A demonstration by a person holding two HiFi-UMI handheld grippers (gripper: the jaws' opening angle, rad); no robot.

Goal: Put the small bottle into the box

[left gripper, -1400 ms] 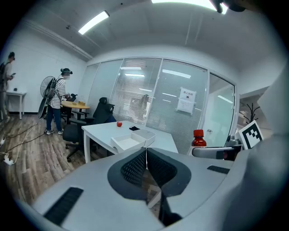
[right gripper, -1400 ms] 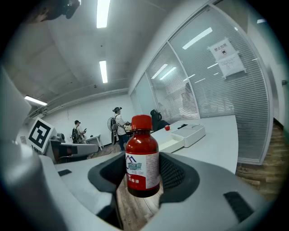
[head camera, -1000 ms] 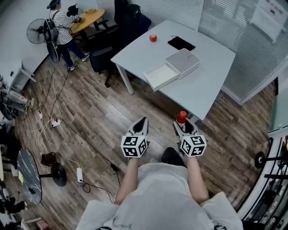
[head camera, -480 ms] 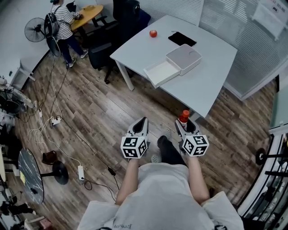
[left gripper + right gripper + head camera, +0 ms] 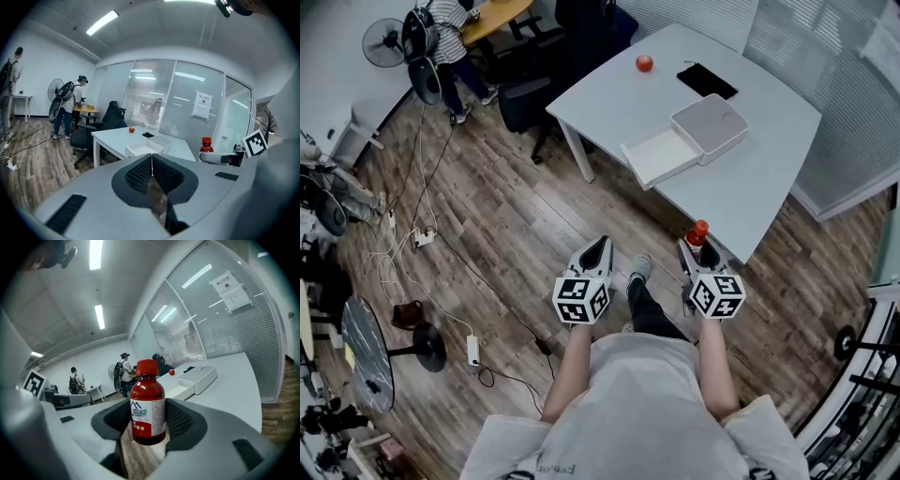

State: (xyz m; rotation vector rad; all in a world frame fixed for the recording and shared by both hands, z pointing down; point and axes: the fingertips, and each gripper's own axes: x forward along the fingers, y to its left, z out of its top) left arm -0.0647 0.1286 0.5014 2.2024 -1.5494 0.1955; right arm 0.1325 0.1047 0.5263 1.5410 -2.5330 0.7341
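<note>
**Closer now to the table's near corner**

Both grippers have advanced on the table [image 5: 769, 178], held level, side by side, at waist height. Right gripper [image 5: 697, 258] pinches one bottle [image 5: 148, 408], upright. Left gripper [image 5: 597, 249] has its jaws pressed together, empty. One open box [image 5: 661, 155] lies at the table's left edge.

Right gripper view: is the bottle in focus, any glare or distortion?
Right gripper view: small bottle is sharp, label print too small to read; ceiling lights blow out; fisheye bends the glass wall. Left gripper view: same curvature, dark corners. Head view: evenly lit, no glare.
</note>
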